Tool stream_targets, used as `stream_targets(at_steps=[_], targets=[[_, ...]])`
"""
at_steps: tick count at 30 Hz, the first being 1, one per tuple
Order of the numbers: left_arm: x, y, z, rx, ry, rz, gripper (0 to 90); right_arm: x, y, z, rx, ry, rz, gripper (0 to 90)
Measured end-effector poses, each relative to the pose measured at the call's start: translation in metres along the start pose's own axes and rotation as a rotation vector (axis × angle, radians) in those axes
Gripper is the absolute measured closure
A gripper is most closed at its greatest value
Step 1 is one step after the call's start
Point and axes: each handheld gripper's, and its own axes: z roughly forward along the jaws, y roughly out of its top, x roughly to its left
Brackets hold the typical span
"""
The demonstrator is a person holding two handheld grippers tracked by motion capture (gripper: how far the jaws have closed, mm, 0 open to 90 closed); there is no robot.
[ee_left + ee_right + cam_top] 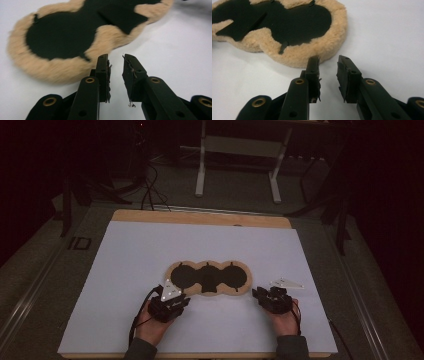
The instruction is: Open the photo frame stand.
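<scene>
Two forearms come in at the near edge of the white surface [125, 270], each hand carrying a gripper. Just short of the fleece pad's [208, 277] near left corner sits the left gripper [169, 296], with a grey three-cornered plate on top. Its jaws stand a narrow gap apart with nothing between them; in the left gripper view the tips [115, 65] sit just off the pad's [62, 62] tan fuzzy rim, not touching it. Just off the pad's near right end is the right gripper [267, 296], its jaws likewise parted by a narrow gap and empty; in the right gripper view the tips [328, 66] stand just beside the pad's [312, 53] rounded end, apart from it.

The pad lies flat near the middle of the surface, a row of three joined lobes with a tan fleece border and a black inside. A small white three-cornered plate [287, 283] lies on the surface just beyond the right gripper, to the right of the pad.
</scene>
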Motion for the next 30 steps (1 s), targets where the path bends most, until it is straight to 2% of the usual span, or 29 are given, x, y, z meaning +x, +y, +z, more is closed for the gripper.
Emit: stream_targets(at_steps=[2,3,4,5,6,7,10,18,25,28,29,30], targets=[[-0.004,0.004,0.002,0.009,-0.013,0.006,75.1,0.001,0.001,0.001,0.002,-0.001,-0.011,70.8],[-0.009,0.008,0.004,0.016,-0.029,0.023,75.1,0.002,0.004,0.003,0.009,-0.009,-0.048,70.2],[-0.009,0.008,0.004,0.016,-0.029,0.023,75.1,0.002,0.004,0.003,0.009,-0.009,-0.048,70.2],[-0.013,0.011,0.006,0.024,-0.031,0.042,75.1,0.002,0.008,0.001,-0.002,-0.032,-0.069,70.2],[-0.014,0.012,0.007,0.028,-0.033,0.051,75.1,0.002,0.008,0.001,-0.002,-0.032,-0.069,70.2],[-0.018,0.015,0.011,0.025,-0.037,0.062,75.1,0.001,0.011,-0.003,-0.03,-0.025,-0.058,70.2],[-0.02,0.017,0.017,0.032,-0.033,0.067,75.3,0.0,0.013,-0.006,-0.047,-0.016,-0.053,70.2],[-0.026,0.02,0.035,0.021,-0.024,0.073,76.7,-0.008,0.012,-0.007,-0.067,0.009,-0.015,70.2],[-0.031,0.017,0.041,0.046,-0.013,0.105,79.3,-0.014,0.011,-0.011,-0.09,0.007,0.022,70.2],[-0.028,0.018,0.044,0.041,-0.01,0.09,85.0,-0.015,0.01,-0.011,-0.094,0.009,0.043,70.4],[-0.024,0.019,0.047,0.041,0.003,0.065,87.0,-0.016,0.009,-0.011,-0.094,0.01,0.047,70.4],[-0.024,0.019,0.047,0.041,0.003,0.065,87.9,-0.016,0.009,-0.011,-0.094,0.01,0.047,70.4]])
